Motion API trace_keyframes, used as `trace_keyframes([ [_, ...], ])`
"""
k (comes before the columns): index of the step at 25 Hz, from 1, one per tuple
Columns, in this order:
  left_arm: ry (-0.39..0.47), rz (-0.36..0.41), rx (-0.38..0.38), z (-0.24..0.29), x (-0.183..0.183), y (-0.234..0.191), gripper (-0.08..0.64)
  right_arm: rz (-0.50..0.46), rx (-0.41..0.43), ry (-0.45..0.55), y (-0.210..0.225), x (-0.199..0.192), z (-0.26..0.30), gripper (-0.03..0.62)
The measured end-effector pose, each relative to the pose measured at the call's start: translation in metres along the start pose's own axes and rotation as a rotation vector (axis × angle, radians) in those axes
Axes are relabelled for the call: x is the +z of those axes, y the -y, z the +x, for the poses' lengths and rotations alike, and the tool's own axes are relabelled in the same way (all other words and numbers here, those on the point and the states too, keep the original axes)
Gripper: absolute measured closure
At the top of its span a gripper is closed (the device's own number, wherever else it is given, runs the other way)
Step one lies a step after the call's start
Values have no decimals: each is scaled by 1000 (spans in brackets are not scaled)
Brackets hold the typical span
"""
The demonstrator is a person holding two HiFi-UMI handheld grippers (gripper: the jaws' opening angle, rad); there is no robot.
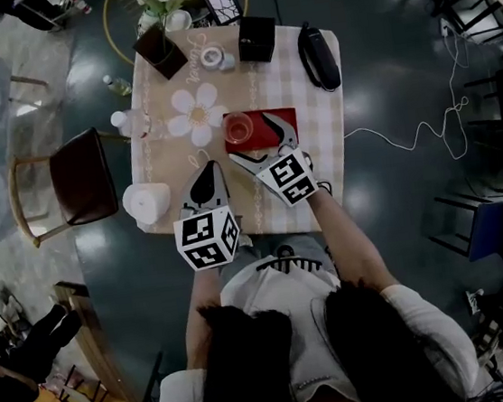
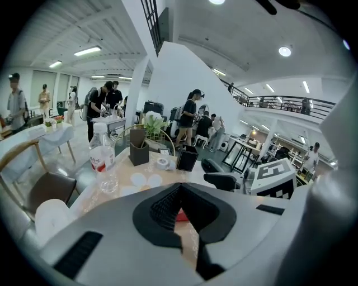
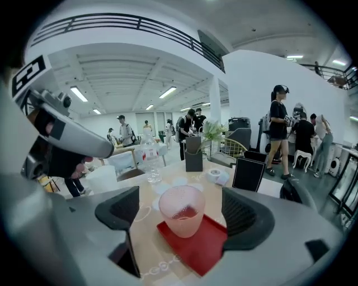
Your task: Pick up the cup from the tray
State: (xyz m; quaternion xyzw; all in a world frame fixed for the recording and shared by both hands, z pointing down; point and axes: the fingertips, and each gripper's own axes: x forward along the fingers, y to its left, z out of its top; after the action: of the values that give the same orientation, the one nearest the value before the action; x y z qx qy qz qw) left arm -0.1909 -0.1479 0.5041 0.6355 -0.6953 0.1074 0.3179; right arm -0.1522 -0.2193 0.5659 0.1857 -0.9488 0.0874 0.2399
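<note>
A translucent pink cup (image 1: 238,129) with a little red liquid stands upright on the left part of a red tray (image 1: 269,120) on the checked table. In the right gripper view the cup (image 3: 182,211) sits centred just beyond the pads, on the tray (image 3: 204,248). My right gripper (image 1: 264,147) is open wide, its pads (image 3: 247,217) clear of the cup on both sides. My left gripper (image 1: 206,172) hovers over the table to the left of the tray, jaws together and holding nothing; only a sliver of red shows past its pads (image 2: 168,208).
A water bottle (image 2: 103,159), a white paper roll (image 1: 147,202), a black vase with flowers (image 1: 160,47), a tape roll (image 1: 212,58), a black box (image 1: 257,38) and a black bag (image 1: 318,55) share the table. A brown chair (image 1: 80,178) stands at its left. People stand behind.
</note>
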Motion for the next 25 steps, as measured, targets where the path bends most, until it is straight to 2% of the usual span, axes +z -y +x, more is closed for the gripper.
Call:
trace_keyframes([
  [10, -40, -45, 46, 17, -10, -16, 552, -52, 52, -70, 6, -20, 35, 152],
  [16, -71, -43, 31, 31, -15, -9, 552, -56, 82, -137, 6, -34, 50, 152],
  [21, -77, -45, 21, 40, -15, -5, 552, -112, 131, -162, 4, -33, 57, 155],
  [25, -84, -47, 22, 43, -17, -5, 552, -137, 139, -180, 1, -35, 60, 197],
])
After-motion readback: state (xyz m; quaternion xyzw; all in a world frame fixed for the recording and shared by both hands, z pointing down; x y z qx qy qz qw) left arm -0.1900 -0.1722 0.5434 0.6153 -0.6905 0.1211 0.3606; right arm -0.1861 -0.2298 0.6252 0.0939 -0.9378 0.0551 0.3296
